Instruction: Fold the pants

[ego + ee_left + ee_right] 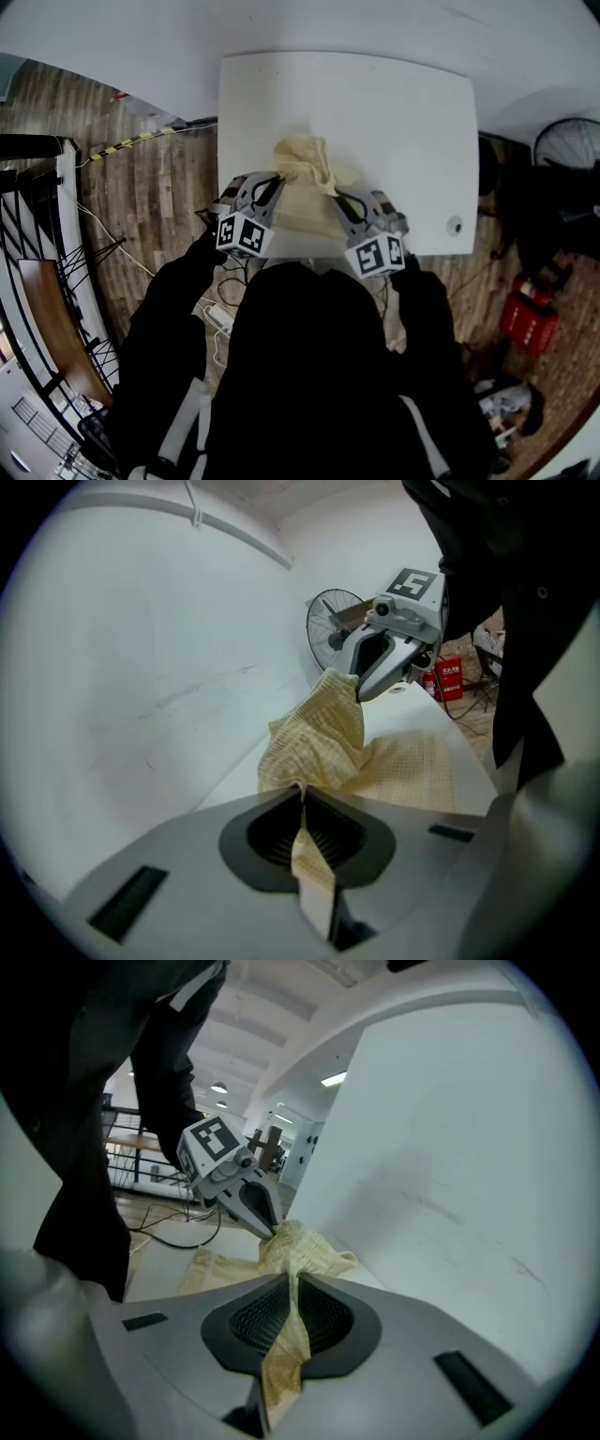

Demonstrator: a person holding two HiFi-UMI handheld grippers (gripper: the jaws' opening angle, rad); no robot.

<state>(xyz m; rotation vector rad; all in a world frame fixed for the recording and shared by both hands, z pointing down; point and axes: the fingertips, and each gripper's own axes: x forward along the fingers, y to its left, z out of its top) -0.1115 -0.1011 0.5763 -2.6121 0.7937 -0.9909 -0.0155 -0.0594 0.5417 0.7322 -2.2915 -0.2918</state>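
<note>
A: What have the tongs got?
B: The left gripper (pixel 302 799) and right gripper (pixel 289 1283) are each clamped on a pinch of the pants (pixel 302 183), side by side, angled downward.
A: Anything hidden?
B: The person (pixel 309 375) covers the pants' near part. Pale yellow, fine-checked cloth, bunched at the white table (pixel 394 112)'s near edge

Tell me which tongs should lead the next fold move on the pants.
Neither clearly: left tongs and right tongs are both shut on the pants, side by side above the table. Probably move both together.
</note>
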